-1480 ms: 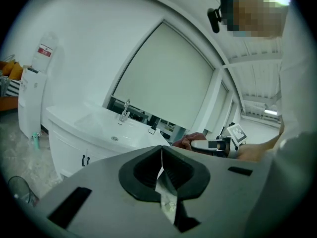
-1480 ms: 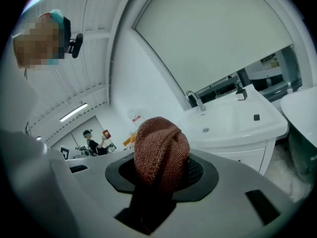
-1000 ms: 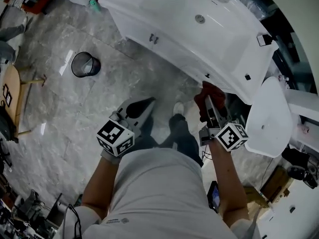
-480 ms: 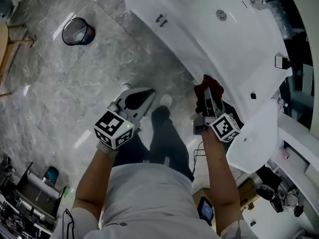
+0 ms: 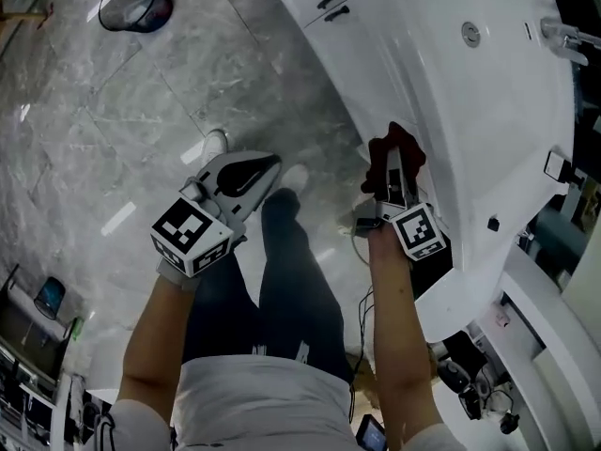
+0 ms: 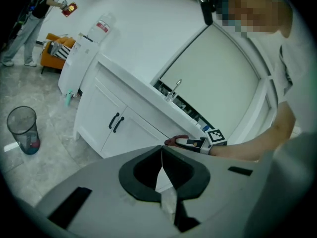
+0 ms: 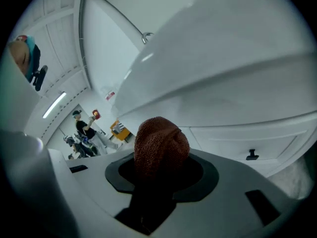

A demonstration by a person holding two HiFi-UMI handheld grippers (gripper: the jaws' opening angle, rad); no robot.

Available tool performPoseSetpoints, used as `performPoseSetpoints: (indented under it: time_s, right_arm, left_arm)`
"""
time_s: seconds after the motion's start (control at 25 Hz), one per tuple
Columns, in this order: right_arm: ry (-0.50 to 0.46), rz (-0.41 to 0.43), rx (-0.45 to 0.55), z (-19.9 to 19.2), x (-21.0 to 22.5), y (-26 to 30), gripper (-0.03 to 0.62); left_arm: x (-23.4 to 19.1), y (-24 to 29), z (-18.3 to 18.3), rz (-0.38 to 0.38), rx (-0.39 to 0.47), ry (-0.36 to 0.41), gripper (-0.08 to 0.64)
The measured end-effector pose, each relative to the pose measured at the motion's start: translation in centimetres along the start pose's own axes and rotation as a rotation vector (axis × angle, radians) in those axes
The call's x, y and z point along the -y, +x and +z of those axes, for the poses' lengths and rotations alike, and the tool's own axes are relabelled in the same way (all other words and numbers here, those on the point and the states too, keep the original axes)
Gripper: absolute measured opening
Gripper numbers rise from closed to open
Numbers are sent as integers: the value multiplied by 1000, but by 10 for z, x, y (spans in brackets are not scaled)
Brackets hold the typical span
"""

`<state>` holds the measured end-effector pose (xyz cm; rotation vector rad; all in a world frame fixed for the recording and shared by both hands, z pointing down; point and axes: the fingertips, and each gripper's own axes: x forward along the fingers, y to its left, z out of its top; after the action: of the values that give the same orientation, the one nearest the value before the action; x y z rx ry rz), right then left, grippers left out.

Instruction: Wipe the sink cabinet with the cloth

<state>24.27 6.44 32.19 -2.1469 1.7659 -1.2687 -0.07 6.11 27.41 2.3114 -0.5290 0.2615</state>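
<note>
A dark red knitted cloth (image 7: 161,148) bulges out between the jaws of my right gripper (image 5: 398,172), which is shut on it. In the head view the cloth (image 5: 390,150) sits against the front edge of the white sink cabinet (image 5: 441,92). The cabinet's drawer front with a black handle (image 7: 252,155) shows just beyond the cloth. My left gripper (image 5: 252,178) hangs over the floor to the left, its jaws shut with nothing between them. From the left gripper view I see the cabinet (image 6: 124,128) with two black door handles and the right gripper (image 6: 195,143) at its edge.
A grey marble floor (image 5: 141,139) spreads left of the cabinet. A round mesh bin (image 5: 134,1) stands at the far left. A tap (image 5: 568,36) sits on the basin. A white toilet (image 5: 470,280) is to the right. People stand in the background (image 7: 84,128).
The view has swung so the cabinet sits further right and higher. My right gripper with the cloth stays at the cabinet's front edge; the left gripper has shifted slightly left.
</note>
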Motion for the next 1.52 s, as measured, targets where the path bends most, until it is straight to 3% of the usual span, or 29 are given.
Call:
performPoseSetpoints:
  time_s: [0.32, 0.48, 0.6, 0.88, 1.2, 1.52]
  right_arm:
    - [61, -56, 83, 1, 66, 32, 162]
    - [35, -17, 98, 5, 77, 39, 161]
    - [69, 29, 107, 1, 81, 47, 158]
    - [161, -25, 40, -39, 110, 85, 156]
    - [80, -42, -56, -82, 137, 133, 153]
    - [68, -50, -93, -113, 162, 163, 153]
  left_arm:
    - [-22, 29, -50, -16, -27, -13, 12]
    - [-29, 33, -67, -13, -44, -17, 12]
    - [-31, 35, -76, 2, -44, -35, 12]
    - [-33, 34, -95, 39, -54, -83, 12]
    - [-40, 33, -112, 101, -53, -104, 12]
    - [-44, 32, -119, 122, -62, -100, 12]
